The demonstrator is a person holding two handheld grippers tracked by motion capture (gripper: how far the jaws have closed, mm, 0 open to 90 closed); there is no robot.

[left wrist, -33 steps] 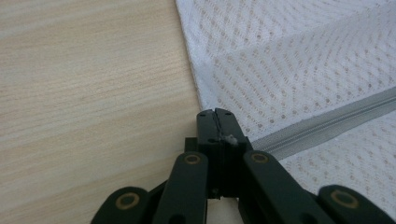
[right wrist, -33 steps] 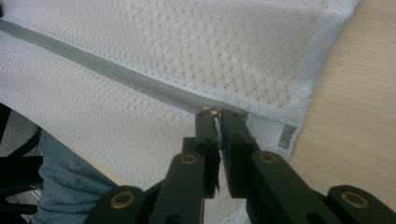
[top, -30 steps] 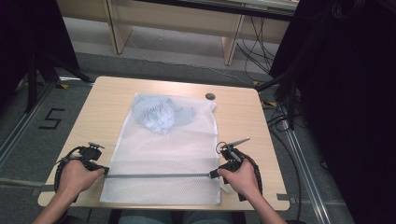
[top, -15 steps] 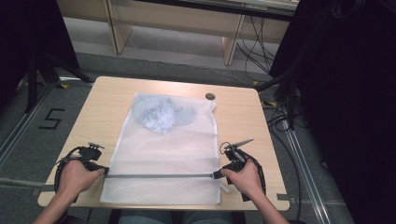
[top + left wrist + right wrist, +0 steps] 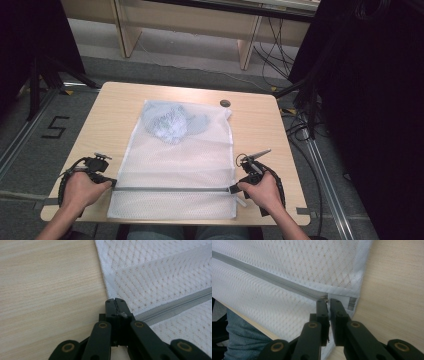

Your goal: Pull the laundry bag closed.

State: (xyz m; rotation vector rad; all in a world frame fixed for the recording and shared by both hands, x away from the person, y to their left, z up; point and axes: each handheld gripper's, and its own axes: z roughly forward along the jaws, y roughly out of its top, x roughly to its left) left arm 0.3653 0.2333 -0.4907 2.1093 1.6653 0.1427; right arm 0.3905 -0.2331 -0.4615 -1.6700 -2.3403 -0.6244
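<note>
Gripping each end of the grey zipper [image 5: 172,189], your two claws sit at the near edge of the bench [image 5: 260,125]. The white mesh bag [image 5: 175,170] lies flat on the bench, lengthwise away from you, with its near hem at the bench's front edge. A bundle of pale blue-grey fabric [image 5: 172,122] rests inside the bag at its far end.

Left claw [image 5: 115,301]: the jaws are pressed fully together at the left end of the zipper, on the bag's left edge. A small grey scrap of the zipper end is pinched between them. In the high view your left hand [image 5: 82,189] holds this claw just beside the bag's left edge.

Right claw [image 5: 328,301]: the jaws are almost together, with a thin gap between them. The small metal zipper pull [image 5: 323,299] sits at their tips, at the right end of the zipper. Whether the jaws actually clamp it cannot be told. In the high view your right hand [image 5: 261,190] holds this claw at the bag's right edge.

A small dark round object [image 5: 225,103] lies on the bench beyond the bag's far right corner, apart from it.
</note>
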